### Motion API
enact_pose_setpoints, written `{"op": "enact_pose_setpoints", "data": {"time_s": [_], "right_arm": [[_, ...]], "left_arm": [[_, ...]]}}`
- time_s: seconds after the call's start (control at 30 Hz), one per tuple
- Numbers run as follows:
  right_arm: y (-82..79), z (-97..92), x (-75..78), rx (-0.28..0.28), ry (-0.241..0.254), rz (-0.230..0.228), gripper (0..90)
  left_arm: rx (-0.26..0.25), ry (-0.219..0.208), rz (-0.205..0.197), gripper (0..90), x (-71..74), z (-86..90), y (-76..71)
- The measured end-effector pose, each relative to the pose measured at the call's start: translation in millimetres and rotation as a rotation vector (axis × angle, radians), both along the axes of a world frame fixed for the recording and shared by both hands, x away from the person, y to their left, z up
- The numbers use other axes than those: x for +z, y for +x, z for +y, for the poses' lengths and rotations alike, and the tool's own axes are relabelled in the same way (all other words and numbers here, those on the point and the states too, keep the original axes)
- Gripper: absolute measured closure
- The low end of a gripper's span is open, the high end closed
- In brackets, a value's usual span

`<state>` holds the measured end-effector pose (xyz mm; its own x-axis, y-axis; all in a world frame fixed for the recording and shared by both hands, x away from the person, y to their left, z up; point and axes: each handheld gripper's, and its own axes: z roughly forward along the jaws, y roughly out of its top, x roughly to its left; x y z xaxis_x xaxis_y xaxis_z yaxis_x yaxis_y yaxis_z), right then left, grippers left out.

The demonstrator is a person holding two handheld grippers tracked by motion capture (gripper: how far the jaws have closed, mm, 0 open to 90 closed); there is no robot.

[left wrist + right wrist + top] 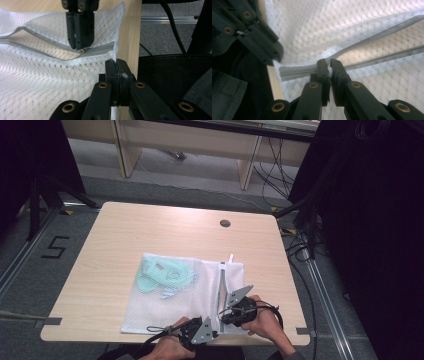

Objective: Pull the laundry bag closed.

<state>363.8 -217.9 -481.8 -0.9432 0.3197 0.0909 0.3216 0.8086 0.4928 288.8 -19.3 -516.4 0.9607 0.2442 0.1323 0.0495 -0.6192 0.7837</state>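
At the table's near edge, left gripper (pixel 116 65) pinches the mesh bag (pixel 165 305) corner; right gripper (pixel 329 65) clamps its zipper (pixel 367 53).

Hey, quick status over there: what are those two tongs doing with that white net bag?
Left tongs shut on mesh bag corner. Right tongs shut on zipper pull. Zipper mostly open. Nothing in the way.

High view overhead facing forward, gripper views close, opposed — sharing zipper (pixel 100 48)
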Motion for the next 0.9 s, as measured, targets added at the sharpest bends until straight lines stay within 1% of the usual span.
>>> {"op": "enact_pose_setpoints", "data": {"time_s": [0.03, 0.07, 0.2, 0.3, 0.4, 0.43, 0.47, 0.5, 0.53, 0.57, 0.6, 0.63, 0.67, 0.7, 0.73, 0.77, 0.8, 0.83, 0.87, 0.9], "right_arm": [[0.7, 0.2, -0.4, -0.006, 0.005, -0.004, 86.5], [1.7, 0.1, -0.1, -0.007, 0.001, -0.008, 86.5], [5.8, -0.1, -0.2, -0.011, 0.008, -0.017, 86.5], [7.8, 1.7, 0.1, -0.012, -0.001, -0.031, 86.5], [10.5, 2.1, 0.4, -0.012, -0.003, -0.040, 86.5], [11.4, 2.3, 0.4, -0.018, -0.006, -0.046, 86.5], [12.8, 2.4, 0.4, -0.012, -0.005, -0.047, 86.5], [13.9, 2.3, 1.0, -0.015, -0.011, -0.049, 86.5], [15.3, 2.5, 0.5, -0.014, -0.010, -0.052, 86.5], [16.4, 2.7, 0.4, -0.023, -0.007, -0.060, 86.5], [17.7, 2.8, 1.0, -0.024, -0.013, -0.061, 86.5], [18.6, 3.1, 1.0, -0.028, -0.014, -0.069, 86.5], [19.5, 3.4, 1.0, -0.029, -0.015, -0.068, 86.5], [21.0, 3.3, 1.0, -0.028, -0.019, -0.076, 86.5], [22.1, 3.6, 0.5, -0.029, -0.022, -0.078, 86.5], [23.3, 3.6, 0.6, -0.032, -0.023, -0.080, 86.5], [24.9, 3.7, 0.8, -0.033, -0.025, -0.088, 86.5], [25.7, 4.0, 1.1, -0.036, -0.025, -0.094, 86.5], [28.1, 4.1, 0.8, -0.023, -0.020, -0.097, 86.5], [28.1, 4.4, 1.3, -0.036, -0.022, -0.094, 86.5]], "left_arm": [[-0.001, -0.001, -0.005, 89.1, 0.0, -0.1, -0.1], [-0.001, -0.002, -0.003, 89.1, 0.3, -0.2, -0.1], [-0.005, 0.003, 0.005, 89.1, 1.5, 0.4, 0.6], [-0.004, 0.000, 0.001, 89.0, 1.4, 0.2, 0.4], [-0.005, 0.005, 0.007, 89.0, 1.8, 0.6, 0.4], [-0.007, 0.003, 0.004, 89.0, 2.2, 0.7, 0.9], [0.001, -0.007, 0.007, 89.1, 2.0, 0.3, 0.7], [-0.001, -0.003, 0.005, 89.0, 2.3, 0.4, 1.1], [-0.010, 0.019, -0.006, 89.0, 3.2, 1.6, 2.4], [-0.010, 0.018, -0.005, 89.0, 3.0, 1.7, 2.2], [-0.004, 0.007, 0.000, 89.1, 2.3, 1.1, 1.6], [-0.011, 0.010, 0.000, 89.0, 2.8, 1.0, 2.1], [-0.013, 0.011, -0.008, 89.0, 3.1, 0.9, 2.4], [-0.005, 0.001, 0.009, 89.0, 2.3, 0.6, 1.2], [-0.006, 0.000, 0.010, 89.0, 2.5, 0.9, 0.9], [-0.007, -0.001, 0.010, 89.0, 3.0, 1.2, 0.6], [-0.010, 0.002, 0.002, 89.0, 3.6, 1.4, 1.0], [-0.006, -0.001, 0.008, 89.0, 3.6, 1.3, 0.6], [-0.005, -0.003, 0.010, 89.0, 3.5, 1.2, 0.6], [-0.006, -0.001, 0.006, 89.0, 3.6, 1.4, 0.9]]}}
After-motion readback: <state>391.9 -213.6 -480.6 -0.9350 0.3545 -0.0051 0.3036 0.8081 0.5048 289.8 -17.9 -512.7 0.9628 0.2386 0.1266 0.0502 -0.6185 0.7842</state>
